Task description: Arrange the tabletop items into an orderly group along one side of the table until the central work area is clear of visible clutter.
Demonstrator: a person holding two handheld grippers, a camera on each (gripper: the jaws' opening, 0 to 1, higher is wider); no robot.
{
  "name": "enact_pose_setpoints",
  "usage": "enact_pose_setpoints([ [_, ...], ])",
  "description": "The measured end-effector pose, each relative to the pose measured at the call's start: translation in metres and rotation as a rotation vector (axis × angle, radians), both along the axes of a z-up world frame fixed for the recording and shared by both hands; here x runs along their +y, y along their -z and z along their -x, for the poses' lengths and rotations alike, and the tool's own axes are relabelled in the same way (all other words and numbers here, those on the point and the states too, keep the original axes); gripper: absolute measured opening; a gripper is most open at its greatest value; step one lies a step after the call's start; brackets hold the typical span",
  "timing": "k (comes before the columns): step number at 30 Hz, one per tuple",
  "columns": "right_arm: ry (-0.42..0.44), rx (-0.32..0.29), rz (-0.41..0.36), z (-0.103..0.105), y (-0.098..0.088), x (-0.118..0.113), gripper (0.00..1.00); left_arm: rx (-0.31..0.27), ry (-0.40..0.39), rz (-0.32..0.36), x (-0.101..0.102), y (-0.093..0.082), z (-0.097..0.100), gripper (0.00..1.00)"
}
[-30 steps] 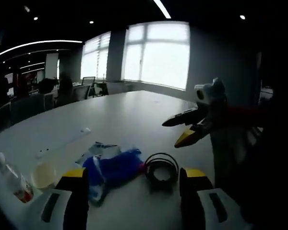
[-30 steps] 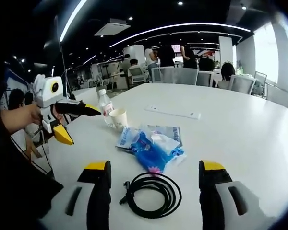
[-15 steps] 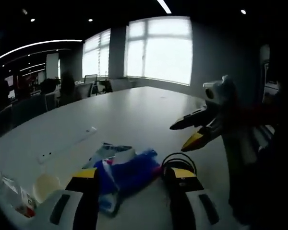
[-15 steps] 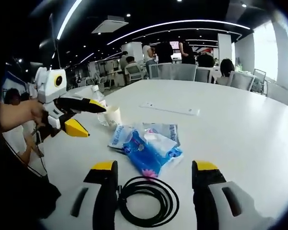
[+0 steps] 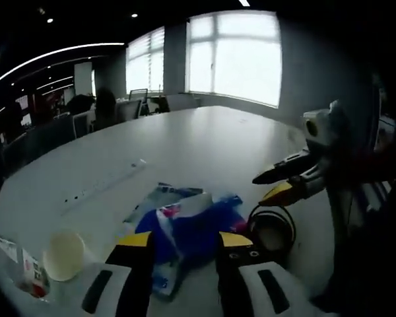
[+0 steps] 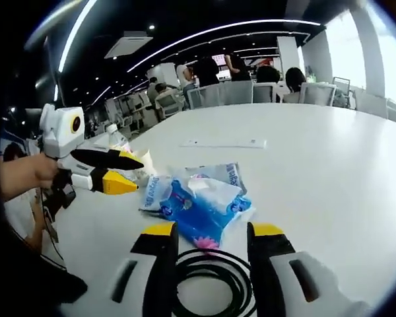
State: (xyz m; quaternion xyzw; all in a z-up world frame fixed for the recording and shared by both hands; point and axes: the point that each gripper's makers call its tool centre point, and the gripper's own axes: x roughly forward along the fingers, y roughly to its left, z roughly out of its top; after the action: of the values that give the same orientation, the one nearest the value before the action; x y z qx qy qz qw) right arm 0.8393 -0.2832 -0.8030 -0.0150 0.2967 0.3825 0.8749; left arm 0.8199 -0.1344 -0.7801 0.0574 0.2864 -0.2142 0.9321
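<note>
Blue, crinkled plastic packets (image 5: 188, 228) with white and red print lie heaped on the white table (image 5: 198, 142), just ahead of the left tool (image 5: 183, 243), whose jaws stand parted. A black coiled cable (image 6: 211, 281) lies between the right tool's (image 6: 211, 236) parted jaws.

The bench (image 6: 330, 172) was smooth matt white; the packet (image 6: 201, 201) glossy crinkled plastic; the cable (image 6: 214, 281) black rubbery.
</note>
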Motion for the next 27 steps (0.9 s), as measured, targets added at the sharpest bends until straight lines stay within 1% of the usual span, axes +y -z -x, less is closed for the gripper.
enact_pose_setpoints([
  [2,0.003,0.007,-0.004,0.001,0.001,0.003,0.29,0.008,-0.011,-0.001,0.001,0.002,0.0,0.31],
  [3,0.002,0.006,-0.003,0.002,0.001,0.004,0.26,0.021,-0.018,0.002,0.004,0.007,-0.002,0.29],
  [4,0.02,-0.02,0.015,-0.002,0.001,0.003,0.23,0.039,-0.019,0.013,0.002,0.009,0.0,0.28],
  [5,0.023,-0.038,0.021,-0.004,0.001,0.003,0.23,0.039,-0.02,0.01,0.002,0.009,0.0,0.27],
  [6,0.019,-0.033,0.017,-0.003,0.001,0.004,0.22,0.039,-0.021,-0.001,0.003,0.01,0.0,0.27],
  [7,0.025,-0.013,0.005,-0.003,0.002,0.005,0.22,0.04,-0.022,-0.007,0.003,0.011,0.0,0.27],
  [10,0.035,-0.007,-0.001,-0.005,0.003,0.007,0.21,0.046,-0.025,0.001,0.003,0.013,-0.001,0.27],
  [12,0.036,0.012,-0.011,-0.002,0.004,0.01,0.21,0.053,-0.021,-0.006,0.002,0.015,-0.002,0.26],
  [18,0.039,0.027,0.014,-0.002,0.014,0.011,0.17,0.063,-0.019,-0.004,-0.001,0.02,-0.007,0.24],
  [22,0.05,0.046,0.014,-0.005,0.02,0.011,0.15,0.081,-0.015,-0.016,-0.004,0.026,-0.011,0.21],
  [24,0.062,0.063,0.001,-0.007,0.022,0.01,0.12,0.081,-0.017,-0.023,-0.002,0.028,-0.013,0.19],
  [27,0.065,0.072,0.018,-0.009,0.03,0.009,0.09,0.095,-0.016,-0.027,-0.002,0.031,-0.018,0.17],
])
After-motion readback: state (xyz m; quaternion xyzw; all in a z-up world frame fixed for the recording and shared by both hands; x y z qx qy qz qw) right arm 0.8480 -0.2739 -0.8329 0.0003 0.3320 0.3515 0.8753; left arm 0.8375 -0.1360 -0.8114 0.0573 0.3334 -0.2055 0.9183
